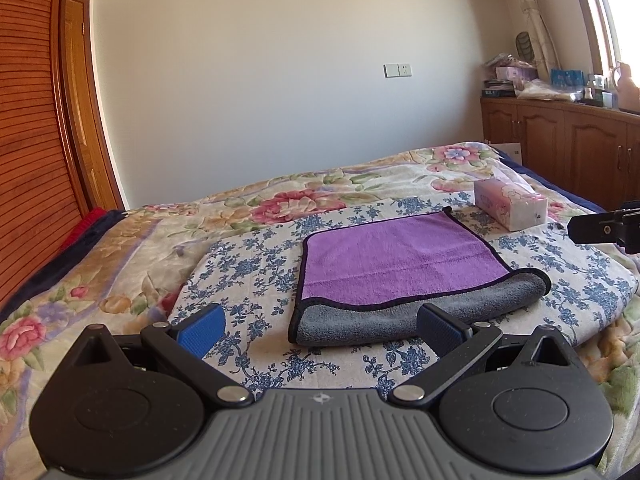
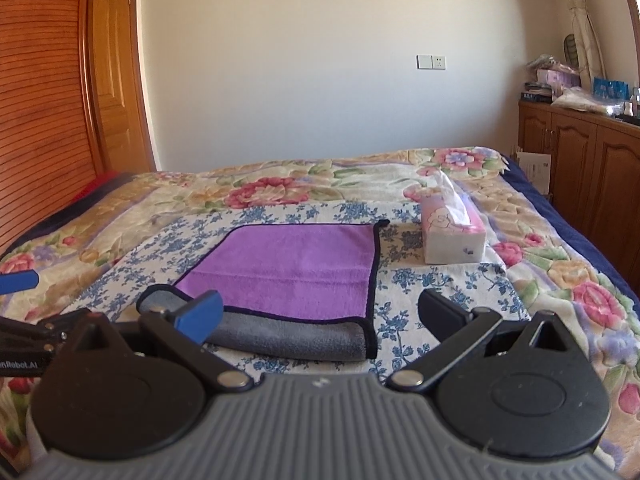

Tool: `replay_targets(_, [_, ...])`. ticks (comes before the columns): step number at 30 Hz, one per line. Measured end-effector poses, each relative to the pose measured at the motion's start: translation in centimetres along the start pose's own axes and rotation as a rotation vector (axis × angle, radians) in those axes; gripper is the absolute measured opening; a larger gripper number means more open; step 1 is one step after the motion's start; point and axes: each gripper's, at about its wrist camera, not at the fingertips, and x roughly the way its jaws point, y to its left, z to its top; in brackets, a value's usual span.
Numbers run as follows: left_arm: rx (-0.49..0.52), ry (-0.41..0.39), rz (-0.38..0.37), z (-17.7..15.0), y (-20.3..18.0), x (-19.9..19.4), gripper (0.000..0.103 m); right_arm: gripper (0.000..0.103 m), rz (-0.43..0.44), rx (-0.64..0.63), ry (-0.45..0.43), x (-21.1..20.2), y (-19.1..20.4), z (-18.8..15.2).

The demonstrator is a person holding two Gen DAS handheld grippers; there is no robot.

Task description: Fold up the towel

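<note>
Left gripper (image 1: 320, 330): jaws spread wide, holding nothing, hovering just short of the towel's near fold.
Right gripper (image 2: 319, 318): also spread wide and empty; its left finger overlaps the towel's near left corner in its own view, contact cannot be told.
Towel (image 1: 394, 264): folded once, purple face up with a dark trim, the grey underside showing as a rolled band along the near edge; it lies flat on the blue-flowered sheet (image 1: 256, 264).
Bed (image 1: 100, 248): covered by a large-flowered quilt, with the blue-flowered sheet spread over it under the towel.
Tissue box (image 2: 454, 236): beyond the towel's far right corner, near but apart from it.
Only in right view: a tissue standing out of the box's top slot; the left gripper's body at the left edge.
Only in left view: a black part of the right gripper at the right edge.
Cabinet (image 2: 580, 160): far right against the wall, its top crowded with items too small to name.
Cut off: the bed's near edge, hidden behind both gripper bodies.
</note>
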Motion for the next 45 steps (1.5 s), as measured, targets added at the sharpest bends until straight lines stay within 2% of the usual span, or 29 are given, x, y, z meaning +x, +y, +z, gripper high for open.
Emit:
replay_targets(24, [-0.011,0.055,-0.021,0.5,1.3,5.6,0.103,0.103,0.035,-0.081,0.068,4.1,0.8,0.2])
replay_targets(45, [-0.033,0.149,-0.041,0.1,3.1,11.5,0.103,0.103,0.059,-0.099,0.105,7.6,0.3,0.6])
